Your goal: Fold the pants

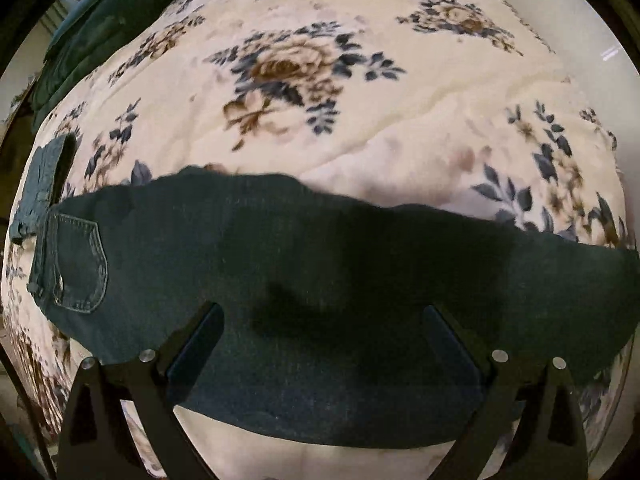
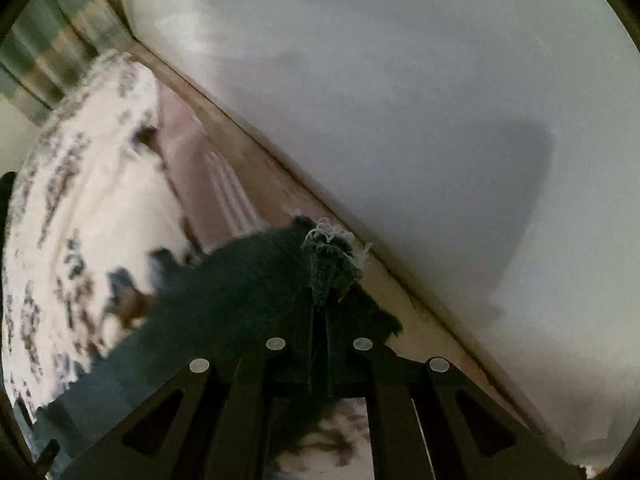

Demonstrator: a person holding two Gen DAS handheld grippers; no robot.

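Observation:
Dark blue denim pants lie across a cream floral blanket, with the waistband and a back pocket at the left and the legs running right. My left gripper is open and empty just above the middle of the pants, its fingers spread wide. In the right wrist view my right gripper is shut on the frayed hem of a pant leg and holds it lifted, the leg trailing down to the left.
A second piece of denim lies at the blanket's left edge. A dark green cushion sits at the far left. A pale wall and a wooden bed edge run beside the right gripper.

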